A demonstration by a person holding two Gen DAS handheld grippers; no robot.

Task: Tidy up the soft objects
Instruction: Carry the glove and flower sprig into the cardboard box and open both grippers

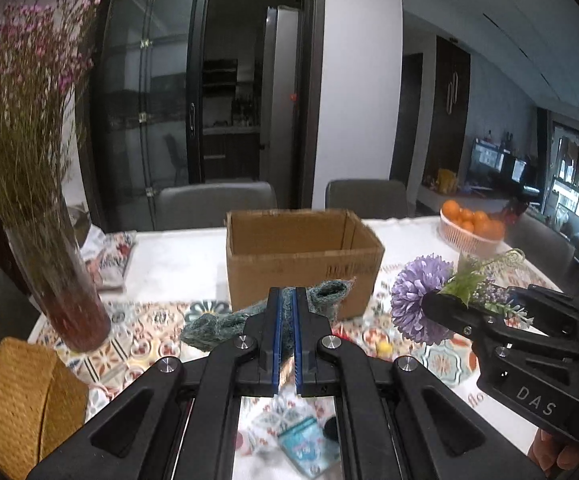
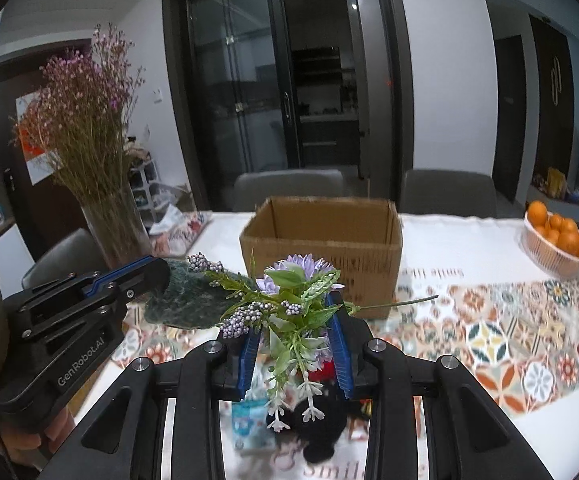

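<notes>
Left gripper [image 1: 286,300] pinched nearly closed on green cloth [image 1: 321,294], blue pads flat against the fabric; cloth droops off both sides, lifted clear of tablecloth [image 1: 177,264]. Same cloth visible in right wrist view hanging from the left tool, just left of the bouquet. Thin limp fabric, so narrow pinch likely enough to carry it.

Right gripper [image 2: 295,320] part open around fake flower bunch [image 2: 285,304], jaws wide but bearing on the leafy stems; purple bloom points forward, one long stem sticks out right. From left wrist view, purple flower head [image 1: 419,300] pokes out past the fingertips, held in air beside the box. Grip sits on the bushy middle, probably since stems bundle there.

Cardboard box [image 1: 301,248] open-topped, upright, straight ahead of both tools, near but not touched. Inside not visible. Judged the drop target: both soft items held up and facing its open top.

Below the grippers on the table: black plush toy [image 2: 321,428], blue packet [image 2: 249,420], something red, all blurred. Likely still to be sorted.

Vase of dried flowers [image 1: 49,280], woven basket [image 1: 21,400], bowl of oranges [image 1: 473,226] off to the sides, apart from the action.

Risk guess: loose stem catching box rim; cloth tail dragging.
</notes>
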